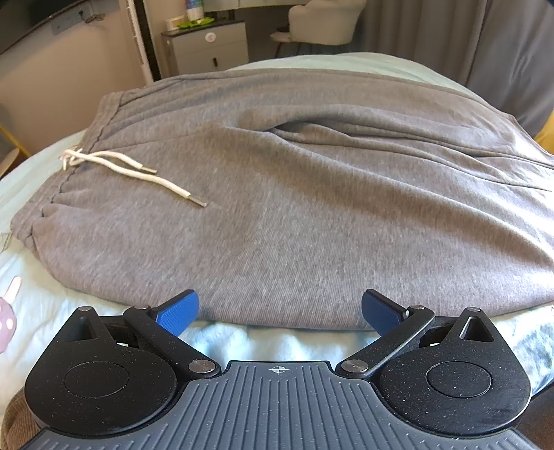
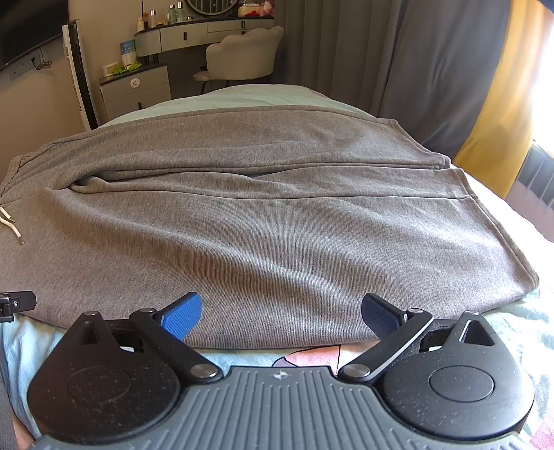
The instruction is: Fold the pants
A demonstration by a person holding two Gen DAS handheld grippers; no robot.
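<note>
Grey sweatpants (image 1: 294,207) lie spread flat across the bed, waistband at the left with a white drawstring (image 1: 135,169), both legs running right to the hems (image 2: 450,187). My left gripper (image 1: 279,311) is open and empty at the pants' near edge, close to the waist end. My right gripper (image 2: 281,313) is open and empty at the near edge, further toward the hems. The drawstring tips show at the left of the right wrist view (image 2: 12,225). A part of the left gripper shows at the left edge there (image 2: 17,303).
The bed has a pale mint sheet (image 1: 41,311) with cartoon prints. Beyond it stand a grey bedside cabinet (image 1: 207,48), a cream chair (image 2: 242,55), a dressing table (image 2: 207,31) and grey and yellow curtains (image 2: 415,69).
</note>
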